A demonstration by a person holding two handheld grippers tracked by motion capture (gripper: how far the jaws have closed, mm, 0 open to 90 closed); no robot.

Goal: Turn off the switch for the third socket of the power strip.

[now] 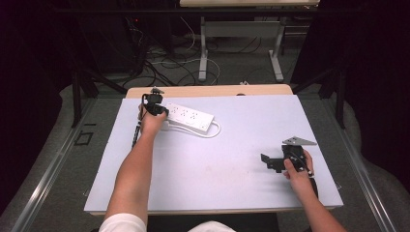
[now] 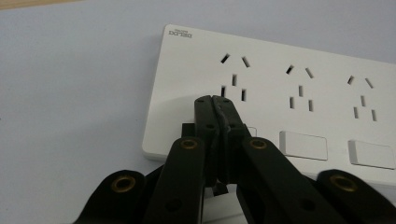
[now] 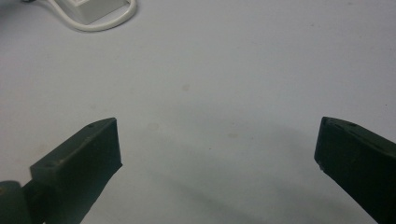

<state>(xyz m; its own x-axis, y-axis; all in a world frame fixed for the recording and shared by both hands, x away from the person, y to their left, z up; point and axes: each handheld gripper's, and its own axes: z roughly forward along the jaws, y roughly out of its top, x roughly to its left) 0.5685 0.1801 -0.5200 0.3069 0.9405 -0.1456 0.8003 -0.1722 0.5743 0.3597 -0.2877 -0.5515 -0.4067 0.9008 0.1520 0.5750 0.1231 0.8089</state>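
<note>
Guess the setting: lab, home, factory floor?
Most likely a lab data-collection station. A plain white tabletop sits inside a dark metal frame, loose cables lie on the floor beyond it, and the only prop is a white power strip, under the shut left tongs.

Person wears a short white sleeve (image 1: 123, 223), forearms bare. Both hand-held grippers are matte black plastic: left gripper (image 2: 216, 105) has layered link arms with brass-coloured rivet bushings (image 2: 189, 143) and small screw holes, plus a black cable (image 1: 136, 133) trailing off it. Right gripper (image 1: 273, 162) carries a grey three-cornered plate (image 1: 299, 141) on top; its blocky jaw pads (image 3: 100, 144) show small holes.
</note>
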